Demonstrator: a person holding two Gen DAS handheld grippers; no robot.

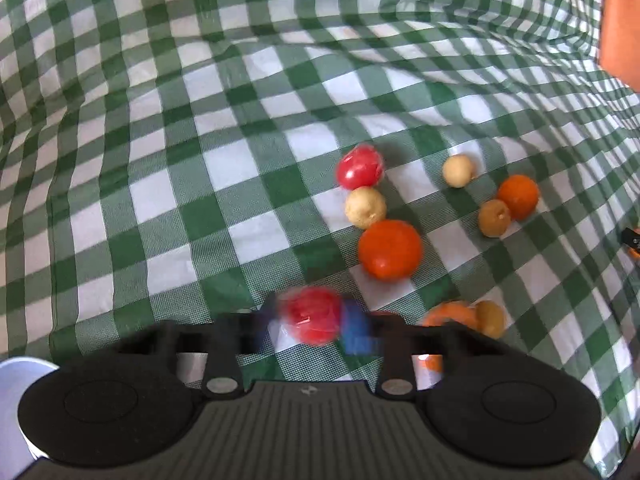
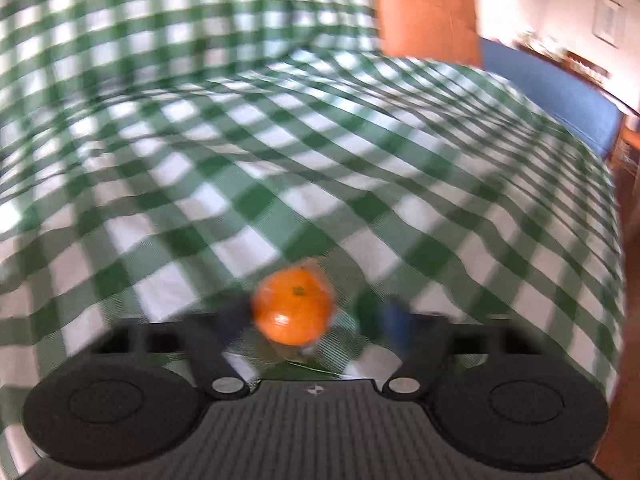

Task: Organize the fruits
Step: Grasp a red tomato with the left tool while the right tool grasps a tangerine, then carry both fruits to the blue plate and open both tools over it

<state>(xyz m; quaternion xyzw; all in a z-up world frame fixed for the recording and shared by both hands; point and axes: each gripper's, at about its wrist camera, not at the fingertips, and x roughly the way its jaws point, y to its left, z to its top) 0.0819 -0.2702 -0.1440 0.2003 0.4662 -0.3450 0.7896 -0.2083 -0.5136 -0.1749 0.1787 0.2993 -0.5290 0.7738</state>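
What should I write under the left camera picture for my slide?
The left tool closes on a red fruit, with more red, orange and tan fruits scattered on the green checked cloth.

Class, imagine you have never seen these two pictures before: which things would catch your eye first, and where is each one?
First, the green-and-white checked cloth that fills both views. In the left wrist view, the left gripper is closed around a red fruit near the bottom centre, with a loose cluster of red, orange and pale fruits on the cloth to its upper right, among them a large orange. In the right wrist view, a blurred orange fruit sits between the right gripper's wide-open fingers.
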